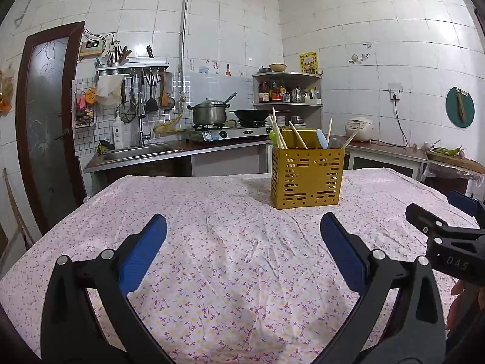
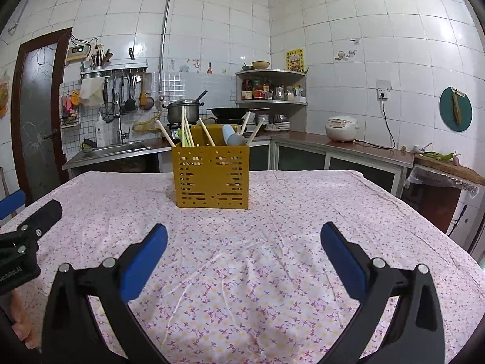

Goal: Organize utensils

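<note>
A yellow perforated utensil holder stands upright at the far side of the table. Wooden chopsticks and pale blue spoons stick out of its top. My left gripper hovers over the flowered tablecloth, open, nothing between its blue pads, with the holder ahead and to the right. My right gripper is also open and empty, the holder ahead and slightly left. Each gripper shows at the edge of the other's view.
Behind the table runs a counter with a sink, a gas stove with a pot and a wok, and a rice cooker. A dark door is at left. A hand holds the left gripper's body.
</note>
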